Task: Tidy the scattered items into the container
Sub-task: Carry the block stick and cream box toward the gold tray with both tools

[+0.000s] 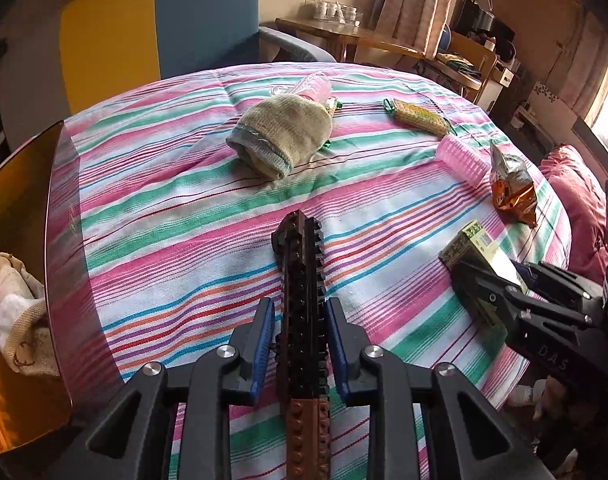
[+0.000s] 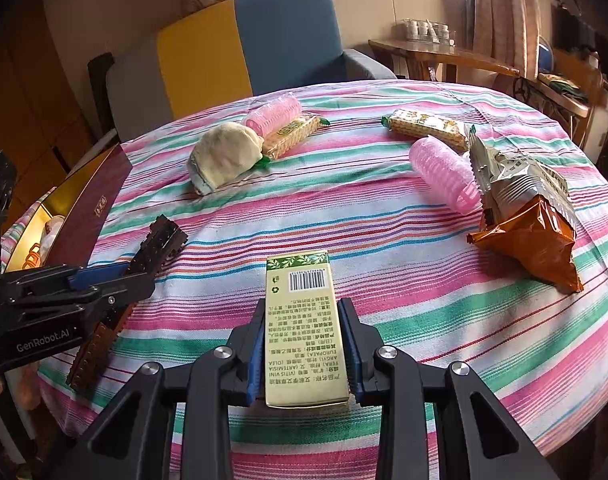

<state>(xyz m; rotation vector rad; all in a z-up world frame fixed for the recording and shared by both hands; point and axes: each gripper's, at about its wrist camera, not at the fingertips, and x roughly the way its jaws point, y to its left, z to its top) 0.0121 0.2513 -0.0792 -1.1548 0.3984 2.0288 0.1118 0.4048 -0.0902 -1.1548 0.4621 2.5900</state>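
On the striped cloth of the round bench (image 2: 384,240), a knit hat (image 2: 224,156), two ribbed pink rollers (image 2: 444,172), wafer packs (image 2: 428,126) and a crinkled foil bag (image 2: 532,224) lie scattered across the far half. The left hand-held gripper (image 1: 300,344) is clamped on a long studded brick bar (image 1: 302,280). The right hand-held gripper (image 2: 304,352) is clenched on a flat carton (image 2: 304,320), with open cloth ahead; the glossy container (image 1: 24,240) sits at the left edge.

left gripper (image 2: 116,280): "GenRobot.AI" | right gripper (image 1: 488,280): "DAS" | box (image 2: 304,332): barcode, "EUROPAEA"
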